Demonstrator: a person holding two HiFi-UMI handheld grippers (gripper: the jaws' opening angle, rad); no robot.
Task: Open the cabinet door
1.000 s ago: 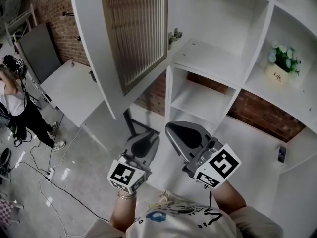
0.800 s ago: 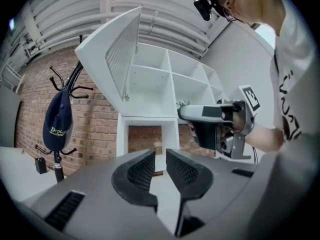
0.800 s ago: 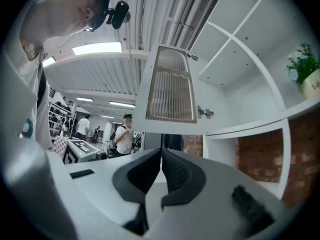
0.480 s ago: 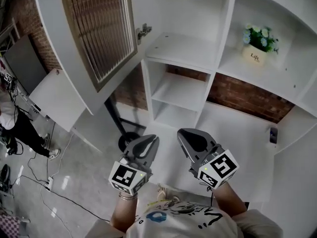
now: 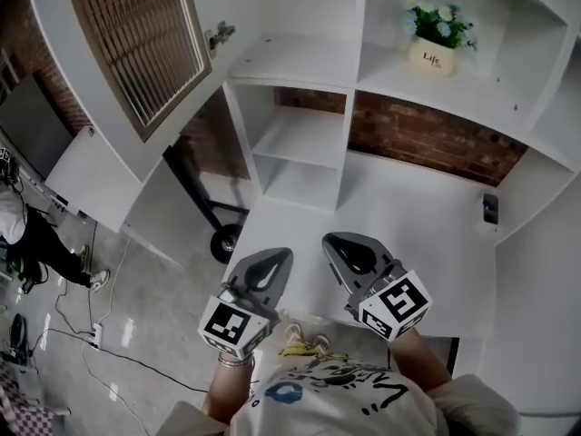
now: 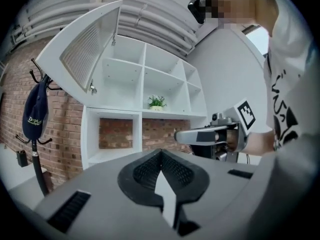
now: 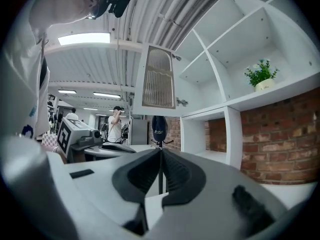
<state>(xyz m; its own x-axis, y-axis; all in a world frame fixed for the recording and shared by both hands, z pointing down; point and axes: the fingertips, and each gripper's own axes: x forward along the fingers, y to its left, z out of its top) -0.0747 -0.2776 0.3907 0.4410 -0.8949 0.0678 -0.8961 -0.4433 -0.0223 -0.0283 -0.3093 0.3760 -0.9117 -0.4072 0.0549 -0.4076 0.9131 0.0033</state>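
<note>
While we hold both claws level near the front edge of the white worktop (image 5: 427, 234), neither of them touches anything. The left claw (image 5: 272, 262) has its jaws together at the tips, with nothing between them. The right claw (image 5: 345, 245) is likewise closed on nothing, its two pads meeting along a thin line in its own view. The two sit side by side, a little apart.

The cabinet door (image 5: 136, 53), a white frame around a brown slatted panel, stands swung wide open at the upper left of the head view. It hangs by a hinge (image 5: 219, 35) on the left side of the white shelf unit (image 5: 349, 107), and it is well apart from both claws.

We see a potted plant (image 5: 436, 34) with green leaves and pale flowers in an upper compartment, to the right of the one the door belongs to. Red brick shows behind the lower compartments. A small dark device (image 5: 490, 209) lies at the right end of the worktop, close to the unit's wall. From the left gripper view we can make out a dark cap (image 6: 34, 115) on a coat stand against the brick wall, left of the shelves. A person (image 5: 27, 234) stands on the grey floor at the far left, with cables trailing nearby.
</note>
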